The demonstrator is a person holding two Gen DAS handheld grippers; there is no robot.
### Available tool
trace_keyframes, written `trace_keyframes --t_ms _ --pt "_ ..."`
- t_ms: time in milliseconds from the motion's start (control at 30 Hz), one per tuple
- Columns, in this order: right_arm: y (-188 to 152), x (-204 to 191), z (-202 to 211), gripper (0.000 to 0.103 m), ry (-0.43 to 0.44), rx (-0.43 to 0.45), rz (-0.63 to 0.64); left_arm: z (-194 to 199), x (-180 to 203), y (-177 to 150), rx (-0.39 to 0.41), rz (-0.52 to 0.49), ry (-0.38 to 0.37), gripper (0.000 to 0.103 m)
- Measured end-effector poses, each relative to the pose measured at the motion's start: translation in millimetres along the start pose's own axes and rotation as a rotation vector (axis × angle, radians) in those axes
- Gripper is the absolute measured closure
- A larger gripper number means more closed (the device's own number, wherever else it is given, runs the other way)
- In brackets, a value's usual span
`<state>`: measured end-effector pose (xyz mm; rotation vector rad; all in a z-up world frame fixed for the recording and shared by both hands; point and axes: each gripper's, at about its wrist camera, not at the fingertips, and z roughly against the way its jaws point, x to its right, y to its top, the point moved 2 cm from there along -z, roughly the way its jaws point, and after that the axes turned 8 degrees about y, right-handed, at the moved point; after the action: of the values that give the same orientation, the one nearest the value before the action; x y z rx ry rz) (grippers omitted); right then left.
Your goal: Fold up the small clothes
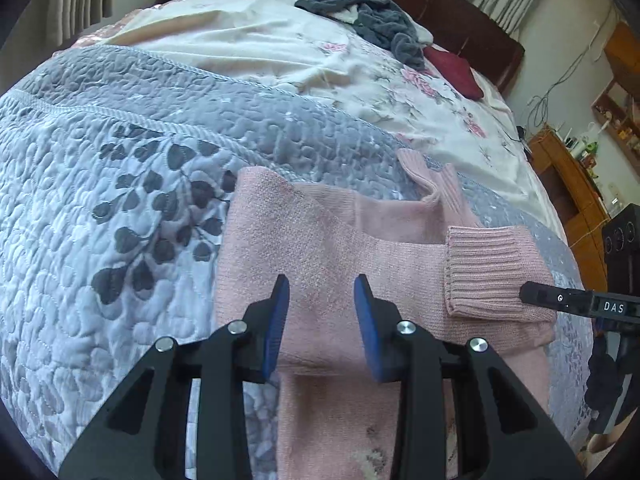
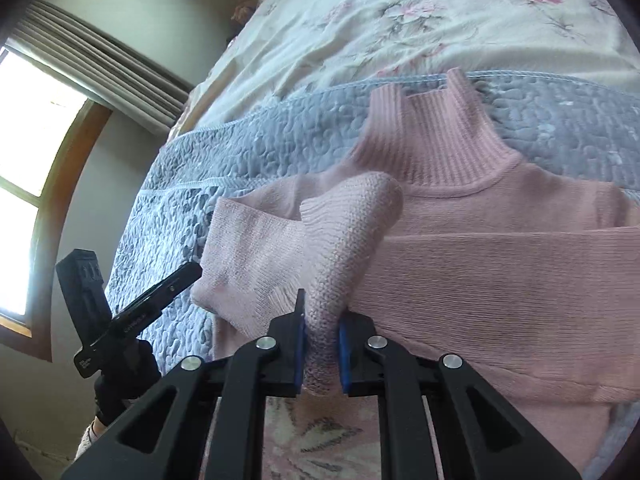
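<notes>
A pink knit turtleneck sweater (image 1: pixel 320 240) lies flat on the grey quilted bedspread (image 1: pixel 120 200). My left gripper (image 1: pixel 322 284) hovers open over the sweater's body with nothing between its blue pads. In the right wrist view the ribbed collar (image 2: pixel 436 140) points away and one sleeve is folded across the chest (image 2: pixel 500 272). My right gripper (image 2: pixel 322 314) is shut on a bunched part of the other sleeve (image 2: pixel 352 232), near its ribbed cuff (image 1: pixel 484 268). The right gripper (image 1: pixel 532 296) shows at the cuff's edge in the left view. The left gripper (image 2: pixel 194 270) shows at the sweater's left side.
Beyond the quilt lies a floral sheet (image 1: pixel 380 92) with a dark grey heap of clothes (image 1: pixel 368 20) and a maroon cushion (image 1: pixel 454 70) near the dark headboard (image 1: pixel 460 4). Wooden shelves (image 1: pixel 568 184) stand right of the bed. A window (image 2: pixel 36 152) is on the left.
</notes>
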<state>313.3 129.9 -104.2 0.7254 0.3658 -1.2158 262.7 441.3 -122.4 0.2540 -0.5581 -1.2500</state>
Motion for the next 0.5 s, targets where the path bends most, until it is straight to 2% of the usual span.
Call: trace_keyframes --t_ms 200,333,500 --pt "-10 58 4 0.09 -0.126 -0.014 -0.063 -30 33 -9 -0.058 -0.055 0.002 0.069" --pt "-19 84 -15 0.09 -0.163 -0.052 -0.103 -56 35 -18 -0.111 -0.053 0.04 0.069" --pt "-27 97 -27 0.088 -0.173 -0.06 -0.112 -64 34 -23 -0.11 -0.063 0.053 0.069"
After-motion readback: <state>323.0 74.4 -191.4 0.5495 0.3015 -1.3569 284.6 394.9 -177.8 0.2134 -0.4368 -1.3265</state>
